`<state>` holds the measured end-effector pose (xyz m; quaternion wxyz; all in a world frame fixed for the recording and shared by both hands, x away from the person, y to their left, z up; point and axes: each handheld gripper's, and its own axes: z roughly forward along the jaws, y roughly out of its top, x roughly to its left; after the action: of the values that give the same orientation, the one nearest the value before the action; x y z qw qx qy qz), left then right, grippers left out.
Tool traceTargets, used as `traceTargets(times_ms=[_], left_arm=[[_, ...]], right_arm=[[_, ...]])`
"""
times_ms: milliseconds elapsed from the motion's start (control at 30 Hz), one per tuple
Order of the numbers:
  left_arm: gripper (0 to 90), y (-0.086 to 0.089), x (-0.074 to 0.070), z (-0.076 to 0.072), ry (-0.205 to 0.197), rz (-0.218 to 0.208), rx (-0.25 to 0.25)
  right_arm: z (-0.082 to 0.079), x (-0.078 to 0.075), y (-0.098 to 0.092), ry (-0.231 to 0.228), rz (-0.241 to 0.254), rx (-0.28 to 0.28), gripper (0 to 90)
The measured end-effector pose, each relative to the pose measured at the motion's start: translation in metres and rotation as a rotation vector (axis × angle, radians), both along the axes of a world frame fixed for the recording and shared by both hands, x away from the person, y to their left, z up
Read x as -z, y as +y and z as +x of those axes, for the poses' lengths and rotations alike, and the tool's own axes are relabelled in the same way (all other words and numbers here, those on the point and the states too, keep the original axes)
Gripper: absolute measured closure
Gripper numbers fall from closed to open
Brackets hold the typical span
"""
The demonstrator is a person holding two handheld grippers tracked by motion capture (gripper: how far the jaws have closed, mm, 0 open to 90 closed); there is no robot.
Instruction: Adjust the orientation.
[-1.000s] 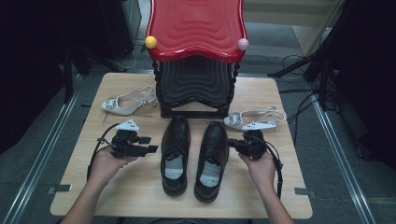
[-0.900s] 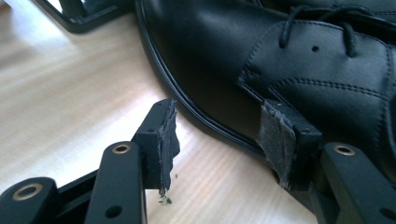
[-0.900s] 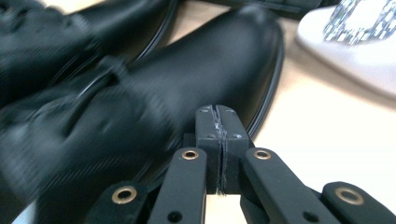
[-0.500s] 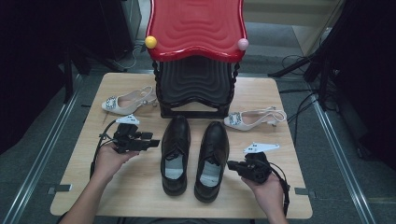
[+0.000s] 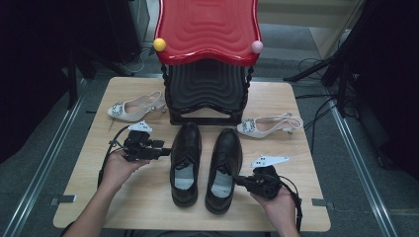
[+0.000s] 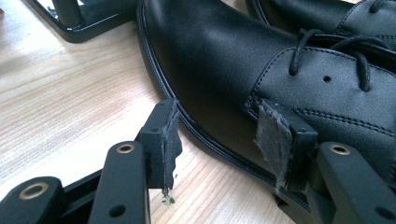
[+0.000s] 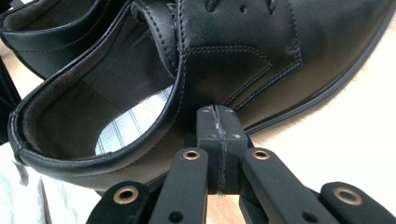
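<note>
High view | left tool (image 5: 165, 150) at centre-left, jaws apart and just been closing (nothing pinched), beside left black shoe (image 5: 186, 160) | right tool (image 5: 239, 180) lower right, jaws pressed together, empty, against right black shoe (image 5: 224, 168) | tabletop (image 5: 143, 197)

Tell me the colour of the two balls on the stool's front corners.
Yellow ball on one corner, pink ball on the other; clearest in the high view.

Two black dress shoes (image 5: 203, 169) in front of the red-topped stand (image 5: 207, 54) I counted, two pale slingback heels (image 5: 134, 107) flanking that stand, one yellow ball (image 5: 159, 44), one pink ball (image 5: 257, 47) on it
</note>
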<state>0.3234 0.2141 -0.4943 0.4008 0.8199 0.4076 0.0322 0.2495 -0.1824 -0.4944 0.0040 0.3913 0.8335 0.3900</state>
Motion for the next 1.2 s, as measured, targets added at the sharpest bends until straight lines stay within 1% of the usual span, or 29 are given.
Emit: traceTargets(times_ms=[67, 200, 300, 333, 367, 400, 433, 467, 500, 533, 567, 600, 633, 667, 700, 733, 767, 800, 900, 933, 1033, 1133, 1200], left_arm=[[49.0, 0.0, 0.0, 0.0, 0.001, 0.008, 0.003], [49.0, 0.0, 0.0, -0.001, 0.002, 0.005, 0.003], [49.3, -0.001, 0.001, -0.001, 0.008, 0.006, 0.004], [50.1, -0.001, 0.001, -0.001, 0.011, 0.006, 0.006], [51.1, -0.001, 0.001, -0.001, 0.009, 0.016, 0.0], [54.8, -0.002, 0.001, -0.002, 0.003, 0.032, -0.008], [61.4, -0.002, 0.0, -0.003, -0.007, 0.046, -0.015], [66.4, -0.003, 0.0, -0.004, -0.017, 0.051, -0.018], [70.6, -0.003, -0.001, -0.005, -0.02, 0.041, -0.013], [74.5, -0.003, -0.001, -0.005, -0.011, 0.035, -0.009], [76.8, -0.004, 0.001, -0.004, 0.012, 0.021, 0.001], [79.2, -0.005, 0.003, -0.004, 0.022, 0.024, 0.005], [80.8, -0.007, 0.006, -0.004, 0.045, 0.031, 0.012], [81.8, -0.01, 0.011, -0.002, 0.066, 0.05, 0.024], [82.6, -0.013, 0.015, -0.002, 0.087, 0.053, 0.033], [83.2, -0.015, 0.018, -0.002, 0.097, 0.06, 0.033], [84.9, -0.016, 0.02, -0.002, 0.101, 0.064, 0.029], [85.6, -0.016, 0.021, -0.001, 0.105, 0.058, 0.027], [85.7, -0.015, 0.021, -0.001, 0.126, 0.041, 0.022], [86.7, -0.016, 0.021, -0.001, 0.129, 0.043, 0.02], [89.2, -0.022, 0.019, -0.004, 0.109, 0.061, 0.026], [89.2, -0.028, 0.02, -0.007, 0.121, 0.05, 0.055], [89.2, -0.033, 0.021, -0.009, 0.12, 0.055, 0.062]], right_arm=[[0.0, 0.001, 0.002, 0.001, 0.004, -0.013, 90.0], [-0.001, 0.001, 0.009, -0.001, 0.001, -0.032, 90.0], [0.0, 0.001, 0.011, 0.0, 0.002, -0.036, 90.0], [0.0, 0.001, 0.012, -0.001, 0.0, -0.029, 90.0], [0.001, 0.001, 0.012, -0.005, -0.002, -0.027, 90.0], [0.002, 0.002, 0.013, -0.003, 0.0, -0.023, 90.0], [0.003, 0.002, 0.013, -0.003, 0.003, -0.018, 90.0], [0.003, 0.002, 0.013, -0.001, 0.007, -0.015, 90.0], [0.004, 0.002, 0.013, -0.002, 0.01, -0.013, 90.0], [0.005, 0.002, 0.014, -0.005, 0.012, -0.011, 90.0], [0.005, 0.002, 0.014, -0.004, 0.013, -0.011, 90.0], [0.006, 0.003, 0.015, -0.007, 0.018, -0.01, 90.0], [0.006, 0.002, 0.015, -0.008, 0.017, -0.009, 90.0], [0.006, 0.002, 0.015, -0.007, 0.017, -0.008, 90.0], [0.006, 0.002, 0.015, -0.006, 0.016, -0.008, 90.0], [0.006, 0.003, 0.015, -0.007, 0.016, -0.007, 90.0], [0.006, 0.003, 0.015, -0.007, 0.015, -0.007, 90.0], [0.007, 0.003, 0.015, -0.012, 0.011, -0.001, 90.0], [0.009, 0.004, 0.015, -0.006, 0.017, 0.003, 90.0], [0.01, 0.004, 0.015, -0.006, 0.018, 0.009, 90.0], [0.013, 0.005, 0.017, -0.006, 0.023, 0.02, 90.0], [0.015, 0.005, 0.02, -0.011, 0.021, 0.026, 90.0], [0.016, 0.005, 0.02, -0.013, 0.021, 0.025, 90.0]])
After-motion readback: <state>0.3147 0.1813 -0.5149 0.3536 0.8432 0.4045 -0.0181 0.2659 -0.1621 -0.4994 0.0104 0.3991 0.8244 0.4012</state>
